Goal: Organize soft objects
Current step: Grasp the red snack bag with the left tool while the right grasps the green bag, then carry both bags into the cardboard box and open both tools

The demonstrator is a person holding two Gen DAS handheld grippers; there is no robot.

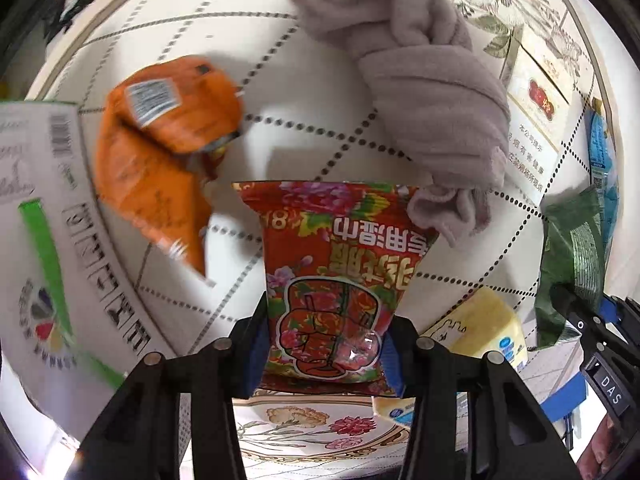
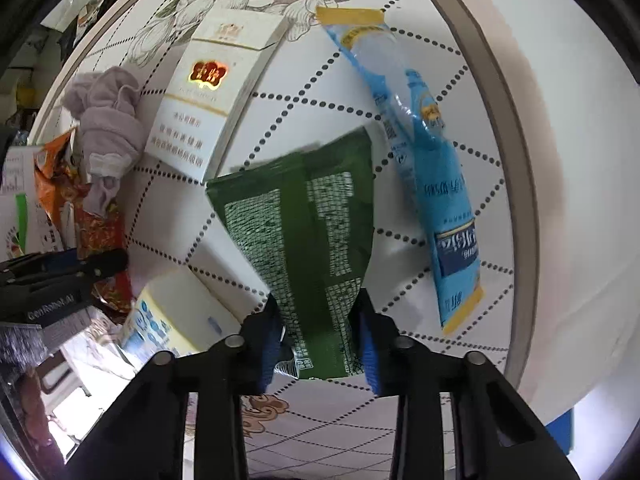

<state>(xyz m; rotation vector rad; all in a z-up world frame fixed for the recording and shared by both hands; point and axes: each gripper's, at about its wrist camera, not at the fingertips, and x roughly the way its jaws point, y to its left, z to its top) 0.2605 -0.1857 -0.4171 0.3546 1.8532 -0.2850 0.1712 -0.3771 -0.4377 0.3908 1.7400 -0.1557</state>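
Tabletop (image 1: 304, 92): claws (image 1: 324, 354) clamping packets (image 1: 336, 264).

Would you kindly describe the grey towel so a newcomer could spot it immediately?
On the white table with dotted diamond lines, look between the orange packet and the white carton. The grey towel lies there, the only twisted, fuzzy cloth among glossy packaging.

We saw both fisheye views brightly and evenly lit, with straight lines bowed and the corners falling to black. The orange packet (image 1: 160, 152) was smeared by motion blur, and the green packet (image 2: 304, 240) had soft, streaked print. Soft shadows lay on the white table (image 2: 520, 184), and a small glare spot shone on the red packet (image 1: 332, 280).
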